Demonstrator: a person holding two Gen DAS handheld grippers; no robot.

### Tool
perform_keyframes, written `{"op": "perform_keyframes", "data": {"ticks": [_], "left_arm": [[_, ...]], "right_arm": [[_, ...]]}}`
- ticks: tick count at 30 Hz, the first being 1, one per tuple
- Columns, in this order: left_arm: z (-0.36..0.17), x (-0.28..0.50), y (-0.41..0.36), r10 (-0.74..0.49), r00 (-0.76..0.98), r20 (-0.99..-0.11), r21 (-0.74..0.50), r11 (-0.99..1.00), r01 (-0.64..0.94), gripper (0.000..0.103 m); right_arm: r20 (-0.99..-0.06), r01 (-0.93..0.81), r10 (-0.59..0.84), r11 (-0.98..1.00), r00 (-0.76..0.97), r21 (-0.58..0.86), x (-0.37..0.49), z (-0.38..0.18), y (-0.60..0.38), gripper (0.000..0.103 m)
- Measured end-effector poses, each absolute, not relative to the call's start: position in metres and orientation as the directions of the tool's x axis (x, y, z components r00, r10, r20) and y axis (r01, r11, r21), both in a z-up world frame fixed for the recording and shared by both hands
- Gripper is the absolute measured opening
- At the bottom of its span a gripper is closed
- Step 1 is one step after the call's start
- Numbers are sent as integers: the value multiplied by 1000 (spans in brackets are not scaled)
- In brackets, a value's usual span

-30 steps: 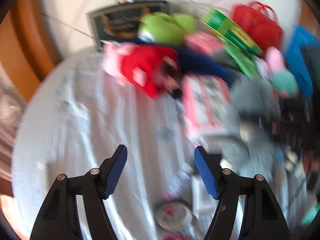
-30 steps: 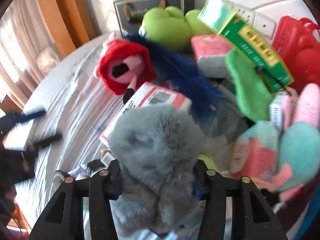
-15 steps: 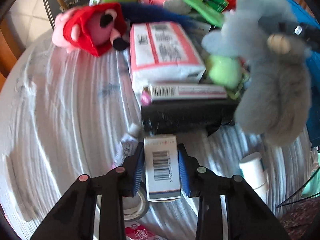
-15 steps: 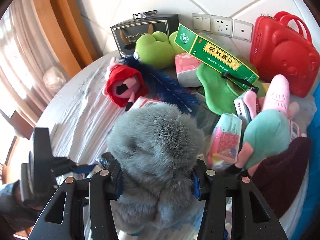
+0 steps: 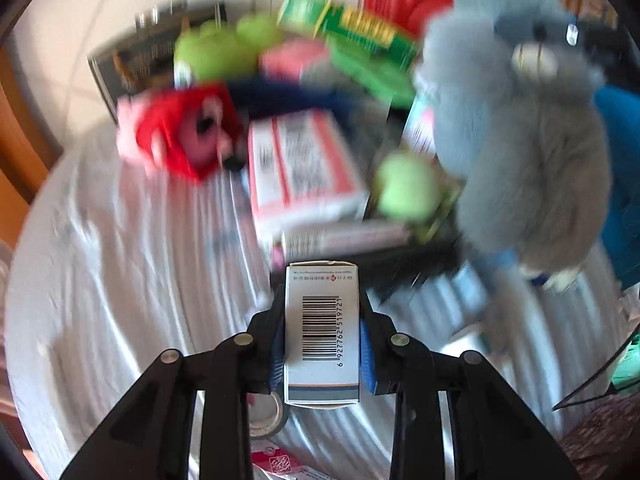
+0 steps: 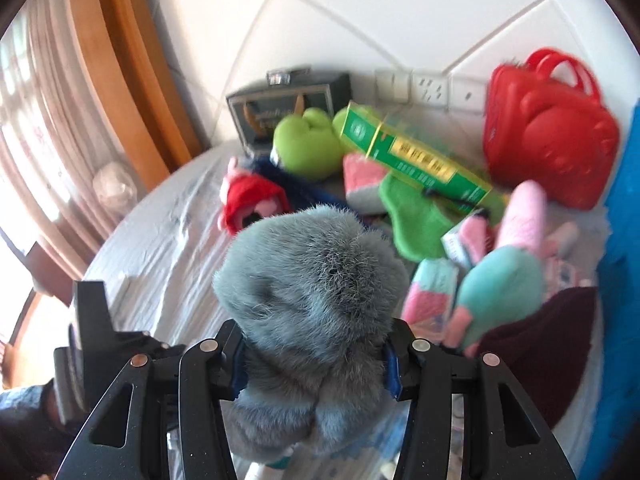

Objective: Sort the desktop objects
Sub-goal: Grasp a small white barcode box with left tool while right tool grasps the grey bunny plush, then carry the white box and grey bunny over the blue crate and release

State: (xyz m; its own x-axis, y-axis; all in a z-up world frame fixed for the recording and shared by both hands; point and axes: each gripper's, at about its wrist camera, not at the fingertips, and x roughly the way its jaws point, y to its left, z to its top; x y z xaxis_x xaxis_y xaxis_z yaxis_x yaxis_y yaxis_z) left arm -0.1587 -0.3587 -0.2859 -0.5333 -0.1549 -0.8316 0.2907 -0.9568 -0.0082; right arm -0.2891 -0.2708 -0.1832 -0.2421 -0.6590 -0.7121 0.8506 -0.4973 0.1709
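Clamping white barcode box [image 5: 322, 332] lengthwise, left hand-held gripper [image 5: 322, 344], right hand-held gripper [image 6: 316, 354] squeezing grey plush [image 6: 316, 292]

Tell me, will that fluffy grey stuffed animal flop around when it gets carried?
Probably yes. The fluffy grey stuffed animal hangs long and limp below the right gripper, so it likely sways. Its fur bulges around the jaws, suggesting it squashes easily. It looks light for its size and unlikely to break.

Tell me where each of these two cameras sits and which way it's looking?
Left wrist: on the left gripper, looking along its fingers, shut on a white barcoded box, across the table.
Right wrist: on the right gripper, shut on a grey plush toy, facing the wall.
Both show that plush and the green box.
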Motion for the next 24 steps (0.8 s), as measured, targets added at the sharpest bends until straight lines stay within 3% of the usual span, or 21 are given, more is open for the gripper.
{"op": "perform_keyframes", "data": {"ticks": [8, 14, 20, 24], "left_arm": [[-176, -182, -308, -193, -735, -650, 110, -981, 160, 29], [-109, -224, -232, -138, -845, -517, 216, -976, 27, 29], [-53, -273, -128, -38, -908, -417, 277, -957, -88, 29], [-25, -312, -59, 16, -925, -379, 280, -951, -131, 29]], "right_arm": [[-574, 782, -686, -611, -448, 120, -262, -100, -190, 50], [-419, 693, -668, -711, -615, 115, -237, -27, -96, 49], [-242, 533, -541, -840, -806, 102, -228, 46, 23, 49], [-197, 434, -442, -897, -875, 85, -243, 74, 87, 49]]}}
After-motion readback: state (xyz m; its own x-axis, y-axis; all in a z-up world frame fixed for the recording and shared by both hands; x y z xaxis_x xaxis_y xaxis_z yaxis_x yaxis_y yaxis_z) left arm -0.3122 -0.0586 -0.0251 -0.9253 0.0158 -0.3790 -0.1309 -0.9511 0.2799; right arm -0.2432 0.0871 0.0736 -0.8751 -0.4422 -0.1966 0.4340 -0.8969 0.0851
